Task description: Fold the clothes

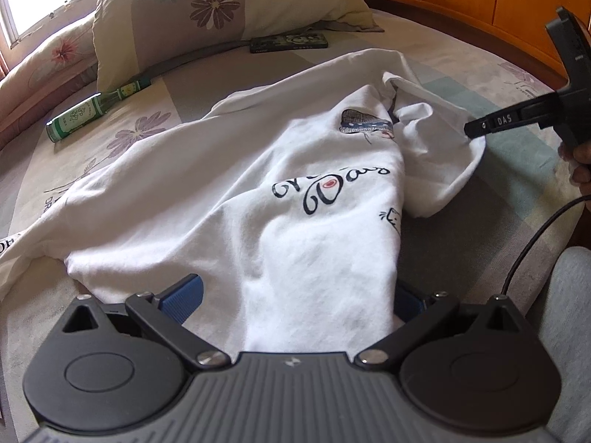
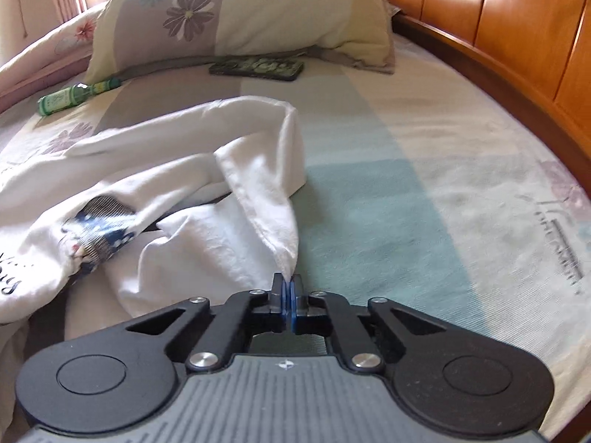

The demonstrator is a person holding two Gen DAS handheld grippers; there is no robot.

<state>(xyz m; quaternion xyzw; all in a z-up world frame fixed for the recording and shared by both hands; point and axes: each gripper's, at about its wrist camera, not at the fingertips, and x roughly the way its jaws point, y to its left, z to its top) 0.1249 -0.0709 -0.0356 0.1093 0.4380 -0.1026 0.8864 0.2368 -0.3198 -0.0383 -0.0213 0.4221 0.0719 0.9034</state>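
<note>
A white T-shirt (image 1: 295,203) with dark script lettering and a small printed hat lies crumpled on the bed sheet (image 1: 480,221). My left gripper (image 1: 295,295) stands open at the shirt's near end. Its blue pads (image 1: 184,295) are wide apart and the cloth bunches between and over them, hiding the right pad almost fully. My right gripper (image 2: 287,284) is shut on a pinched edge of the shirt's (image 2: 184,221) sleeve, holding it just above the sheet. In the left wrist view the right gripper (image 1: 471,129) reaches in from the right, held by a hand (image 1: 580,162).
A green bottle (image 1: 92,110) lies on the bed at the left, and a dark flat case (image 1: 288,42) rests below the floral pillow (image 1: 221,7). A wooden headboard (image 2: 498,29) curves along the right. A black cable (image 1: 535,236) hangs by a grey-clothed leg (image 1: 569,313).
</note>
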